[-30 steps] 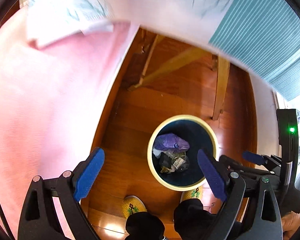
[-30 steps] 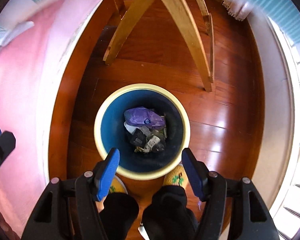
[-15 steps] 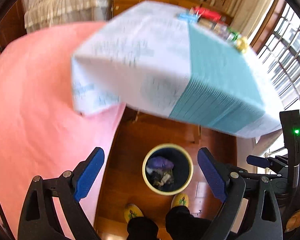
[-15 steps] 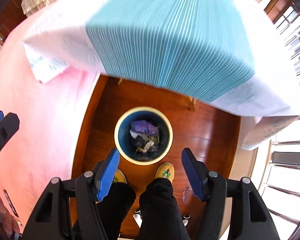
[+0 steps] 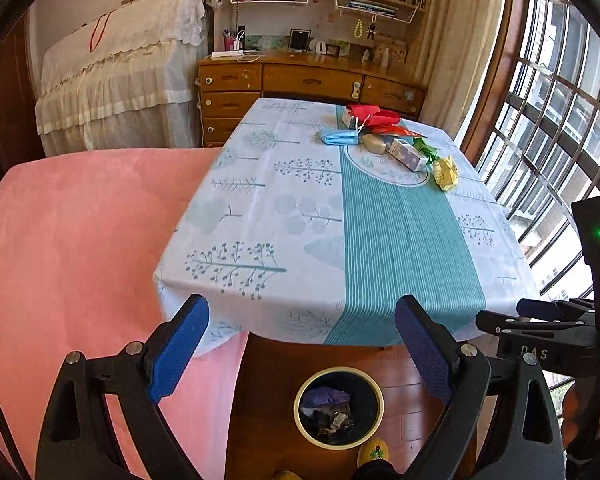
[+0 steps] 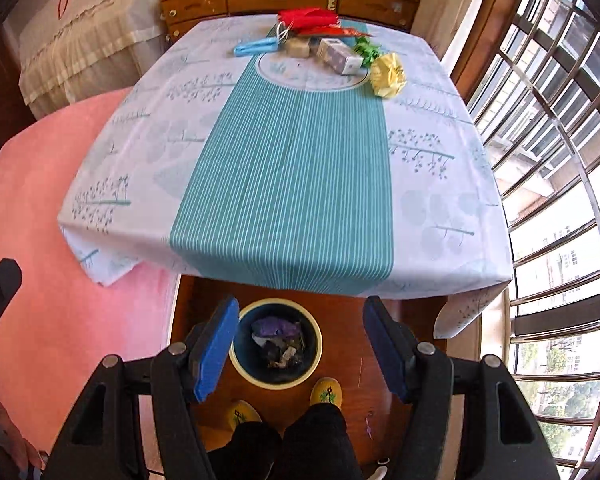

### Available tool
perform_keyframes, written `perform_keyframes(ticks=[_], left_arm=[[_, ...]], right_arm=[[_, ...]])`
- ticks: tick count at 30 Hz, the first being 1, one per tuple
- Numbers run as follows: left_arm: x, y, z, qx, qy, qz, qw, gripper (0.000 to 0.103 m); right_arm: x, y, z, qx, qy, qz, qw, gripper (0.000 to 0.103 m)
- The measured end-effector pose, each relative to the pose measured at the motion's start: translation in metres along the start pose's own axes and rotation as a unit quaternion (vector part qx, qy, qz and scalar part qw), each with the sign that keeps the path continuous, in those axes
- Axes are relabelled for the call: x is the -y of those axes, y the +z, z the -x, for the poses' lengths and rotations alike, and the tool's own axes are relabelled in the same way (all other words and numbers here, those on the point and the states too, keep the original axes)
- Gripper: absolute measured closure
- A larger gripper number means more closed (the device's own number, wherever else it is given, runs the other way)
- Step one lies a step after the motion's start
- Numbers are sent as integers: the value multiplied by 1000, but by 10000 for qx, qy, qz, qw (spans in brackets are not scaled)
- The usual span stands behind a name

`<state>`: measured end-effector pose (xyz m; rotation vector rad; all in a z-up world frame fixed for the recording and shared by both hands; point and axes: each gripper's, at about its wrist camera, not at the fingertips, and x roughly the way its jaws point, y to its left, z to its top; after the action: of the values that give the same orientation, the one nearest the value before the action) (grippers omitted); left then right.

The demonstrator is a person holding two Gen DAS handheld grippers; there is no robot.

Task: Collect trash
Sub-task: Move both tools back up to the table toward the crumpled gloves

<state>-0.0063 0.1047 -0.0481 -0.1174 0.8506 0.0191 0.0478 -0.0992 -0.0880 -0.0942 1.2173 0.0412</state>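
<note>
Grippers: left gripper & right gripper both spread, empty.
Trash: pile at tabletop far end, straight ahead, well apart.
Bin: on floor, below the grippers.
Nearer: right, judged.

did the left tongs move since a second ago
Yes. The left tongs have risen and tilted up: the trash bin, earlier large between them, now sits small and low, and the tablecloth top shows.

left gripper: fingers spread wide, nothing held | right gripper: fingers spread wide, nothing held
</note>
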Motion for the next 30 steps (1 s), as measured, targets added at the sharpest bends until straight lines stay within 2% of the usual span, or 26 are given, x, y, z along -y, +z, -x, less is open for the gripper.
perform_keyframes(ticks=[5,12,19,23,28,30], left_arm=[[10,26,-7,188,-47,-146,9997,10],[34,62,-36,221,144,-321,9991,10],[63,111,-111,-365,303,21,9989,10],[87,139,-151,-685,413,244,9965,10],[117,164,-194,-866,630,352,9936,10],[128,171,-211,-1057,566,374,9921,15]], right_arm=[[20,25,10,347,-23,-304,9989,38],[54,72,-9,433,44,-388,9983,38],[90,141,-42,671,368,2,9971,38],[119,177,-70,545,531,79,9971,38],[149,224,-114,305,622,226,9973,38],[158,240,-130,238,691,268,9970,38]])
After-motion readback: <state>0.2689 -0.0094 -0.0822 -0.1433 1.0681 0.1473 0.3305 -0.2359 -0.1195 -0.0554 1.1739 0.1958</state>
